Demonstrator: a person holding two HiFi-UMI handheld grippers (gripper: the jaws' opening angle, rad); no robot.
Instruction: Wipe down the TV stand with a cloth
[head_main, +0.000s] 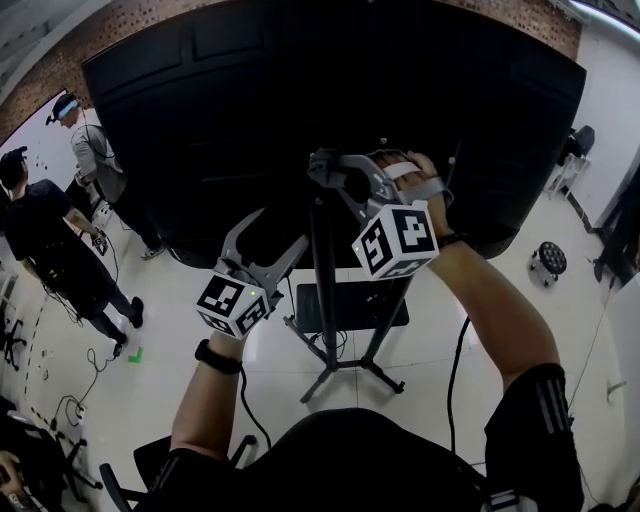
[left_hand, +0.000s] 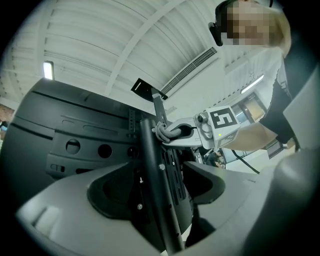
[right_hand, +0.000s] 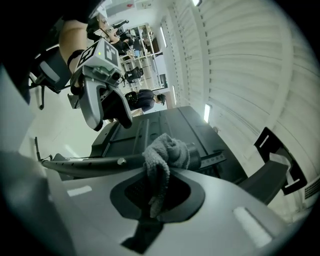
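The TV (head_main: 250, 100) shows its black back, mounted on a black stand pole (head_main: 322, 290) with a small shelf (head_main: 350, 305) and tripod feet. My right gripper (head_main: 325, 175) is shut on a grey cloth (right_hand: 167, 152), which is bunched against the upper pole (right_hand: 95, 164) just below the TV mount. My left gripper (head_main: 280, 228) is open, lower down and left of the pole. In the left gripper view the pole (left_hand: 155, 190) runs up between the spread jaws, which stand clear of it, and the right gripper (left_hand: 172, 134) with the cloth (left_hand: 164, 132) is above.
Two people (head_main: 50, 240) stand at the far left beside cables on the white floor. A round wheeled stool (head_main: 550, 258) is at the right. A cable (head_main: 455, 370) hangs from the TV to the floor. A black chair (head_main: 150, 465) sits at my lower left.
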